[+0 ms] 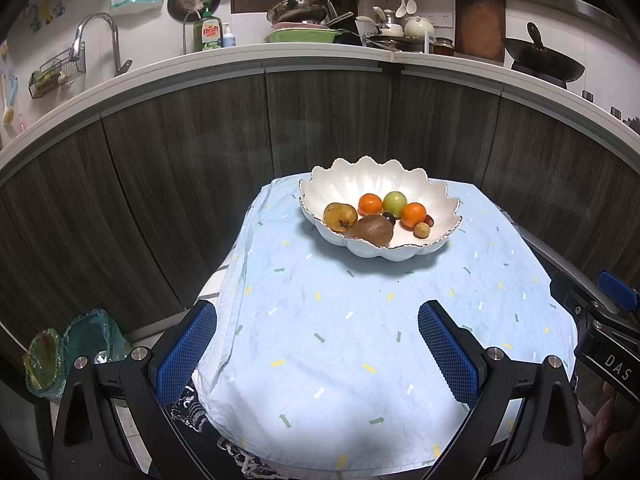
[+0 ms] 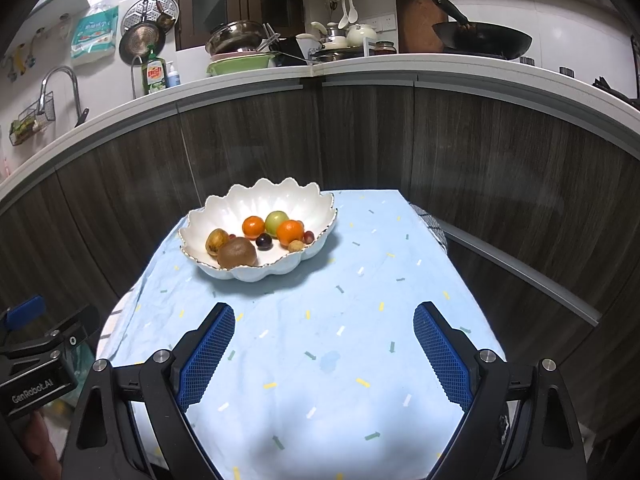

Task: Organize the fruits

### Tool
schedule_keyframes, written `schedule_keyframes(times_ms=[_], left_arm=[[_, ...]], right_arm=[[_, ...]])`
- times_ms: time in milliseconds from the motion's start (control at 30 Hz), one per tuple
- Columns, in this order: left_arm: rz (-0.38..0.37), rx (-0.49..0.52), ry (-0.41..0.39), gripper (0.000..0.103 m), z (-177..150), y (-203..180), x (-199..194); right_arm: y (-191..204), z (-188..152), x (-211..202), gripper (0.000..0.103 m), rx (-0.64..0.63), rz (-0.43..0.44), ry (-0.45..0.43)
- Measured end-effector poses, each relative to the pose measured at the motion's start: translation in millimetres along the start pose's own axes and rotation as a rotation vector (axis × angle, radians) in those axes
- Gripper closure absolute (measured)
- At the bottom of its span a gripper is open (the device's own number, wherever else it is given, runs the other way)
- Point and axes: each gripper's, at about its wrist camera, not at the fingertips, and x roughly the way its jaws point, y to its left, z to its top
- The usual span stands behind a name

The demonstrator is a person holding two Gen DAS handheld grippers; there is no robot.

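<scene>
- Left wrist view: the left gripper [image 1: 316, 350] hangs released over the near end of the cloth [image 1: 360, 360], its blue pads spread wide with nothing between them.
- Ahead of it and a touch to the right sits the white scalloped bowl [image 1: 400, 178] holding all the fruit: a pear [image 1: 339, 217], a kiwi [image 1: 373, 230] in front, two oranges [image 1: 370, 204], a green fruit [image 1: 395, 202], a dark grape [image 1: 388, 218] and a small tan fruit [image 1: 421, 230].
- Only this view shows green plastic bags [image 1: 76, 344] on the floor to the gripper's left, and the right gripper's black body at the right edge with fingers of a hand [image 1: 600, 424] under it.
- Right wrist view: the right gripper [image 2: 324, 350] is likewise released, pads wide apart above bare cloth [image 2: 360, 360], nothing gripped.
- From here the bowl [image 2: 260, 196] lies ahead and to the left; a red grape [image 2: 309, 236] beside the near orange [image 2: 290, 231] shows more plainly, as does a damp spot on the cloth just ahead between the pads.
- The left gripper's body sits at the left edge.
- The cloth is pale blue with small arrows, draped over a small table; dark wood cabinets [image 2: 480, 152] curve behind, a white counter above carries a tap [image 2: 60, 80], dish soap [image 2: 154, 74], stacked pans and a wok [image 2: 484, 40].
</scene>
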Motion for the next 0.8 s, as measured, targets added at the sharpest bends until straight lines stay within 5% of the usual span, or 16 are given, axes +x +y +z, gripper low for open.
schedule_keyframes(times_ms=[800], left_arm=[[-0.003,0.008,-0.009,0.0,-0.8,-2.4,-1.1]], right_arm=[[3.2,-4.1,1.2,0.011,0.009,0.001,-0.004]])
